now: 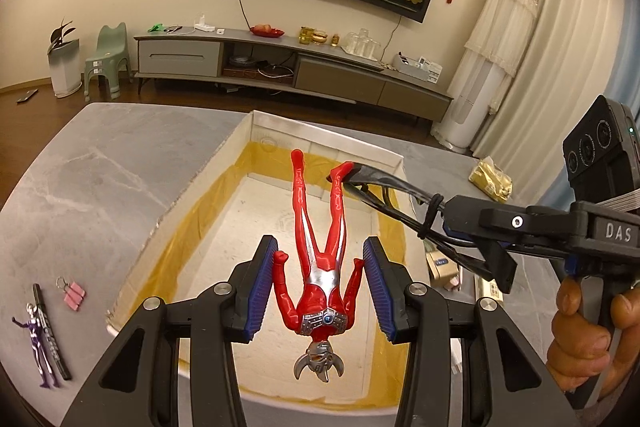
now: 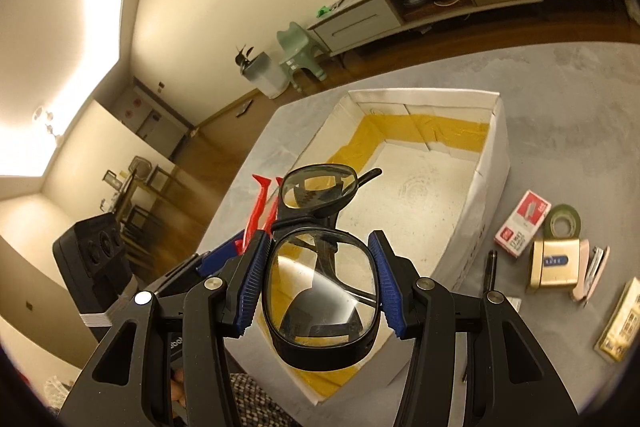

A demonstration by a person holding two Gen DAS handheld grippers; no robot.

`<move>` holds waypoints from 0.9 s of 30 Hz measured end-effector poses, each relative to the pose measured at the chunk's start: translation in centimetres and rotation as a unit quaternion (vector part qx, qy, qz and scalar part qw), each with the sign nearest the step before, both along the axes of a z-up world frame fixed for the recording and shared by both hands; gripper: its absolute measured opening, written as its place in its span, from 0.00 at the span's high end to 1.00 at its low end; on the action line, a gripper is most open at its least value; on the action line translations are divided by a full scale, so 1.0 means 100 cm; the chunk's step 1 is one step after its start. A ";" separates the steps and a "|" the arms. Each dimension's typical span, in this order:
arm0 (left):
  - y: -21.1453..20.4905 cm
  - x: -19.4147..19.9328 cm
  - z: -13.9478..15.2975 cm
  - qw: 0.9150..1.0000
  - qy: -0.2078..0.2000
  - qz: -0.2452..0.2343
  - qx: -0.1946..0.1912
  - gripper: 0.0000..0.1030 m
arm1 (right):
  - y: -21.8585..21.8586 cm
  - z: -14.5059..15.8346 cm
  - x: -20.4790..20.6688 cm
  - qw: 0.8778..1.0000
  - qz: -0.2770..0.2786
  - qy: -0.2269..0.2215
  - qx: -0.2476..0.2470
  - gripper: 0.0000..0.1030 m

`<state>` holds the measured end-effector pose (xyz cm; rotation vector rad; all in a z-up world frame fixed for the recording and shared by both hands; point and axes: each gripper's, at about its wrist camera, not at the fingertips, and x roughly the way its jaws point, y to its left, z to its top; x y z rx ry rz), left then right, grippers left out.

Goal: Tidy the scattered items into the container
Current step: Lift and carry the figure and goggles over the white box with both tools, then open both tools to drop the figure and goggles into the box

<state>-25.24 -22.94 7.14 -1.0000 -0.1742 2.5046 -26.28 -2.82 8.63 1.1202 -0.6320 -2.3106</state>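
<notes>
Release step, judging by the pose: both grippers hang loaded over the open cardboard box. Left gripper has its jaws narrowed on the arms of a red-silver hero figure, head toward the camera, legs pointing ahead past the fingertips, box floor below. Right gripper has its jaws clamped on one lens rim of black glasses, the other lens sticking out ahead of the jaws, close to the figure's feet. To do it well: lower before opening, drop one item at a time, and keep the glasses clear of the figure. Left of the left jaws on the grey table: purple figure, black pen, pink keyring. Right of the right jaws: staple box, tape roll, gold clip.
</notes>
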 end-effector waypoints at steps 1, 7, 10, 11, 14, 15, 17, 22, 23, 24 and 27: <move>-0.001 -0.003 0.001 1.000 -0.002 -0.001 0.002 0.56 | -0.001 0.000 -0.003 1.000 0.001 -0.001 0.004 0.48; -0.002 -0.024 0.004 1.000 -0.016 -0.010 -0.002 0.56 | -0.005 -0.004 -0.025 1.000 0.001 -0.007 0.030 0.48; -0.001 -0.037 0.003 0.999 -0.028 -0.013 -0.009 0.56 | -0.007 -0.007 -0.034 0.999 -0.001 -0.009 0.040 0.48; 0.000 -0.041 0.003 0.999 -0.031 -0.014 -0.013 0.56 | -0.007 -0.008 -0.038 0.999 -0.001 -0.010 0.043 0.48; 0.003 -0.052 0.001 0.999 -0.044 -0.020 -0.021 0.56 | -0.008 -0.011 -0.049 0.998 -0.002 -0.014 0.054 0.48; 0.004 -0.056 0.000 0.998 -0.049 -0.023 -0.023 0.56 | -0.009 -0.012 -0.053 0.998 -0.002 -0.014 0.059 0.48; 0.007 -0.065 -0.004 0.997 -0.062 -0.026 -0.029 0.56 | -0.011 -0.014 -0.061 0.997 0.000 -0.013 0.073 0.48; 0.016 -0.088 -0.016 0.994 -0.095 -0.025 -0.056 0.56 | -0.024 -0.016 -0.076 0.990 0.010 0.002 0.139 0.48; 0.018 -0.092 -0.020 0.993 -0.102 -0.026 -0.060 0.56 | -0.028 -0.018 -0.079 0.988 0.014 0.005 0.156 0.48; 0.020 -0.096 -0.023 0.992 -0.109 -0.026 -0.066 0.56 | -0.030 -0.020 -0.082 0.986 0.018 0.006 0.167 0.48; 0.026 -0.110 -0.034 0.988 -0.126 -0.024 -0.088 0.56 | -0.041 -0.029 -0.092 0.977 0.033 0.006 0.209 0.48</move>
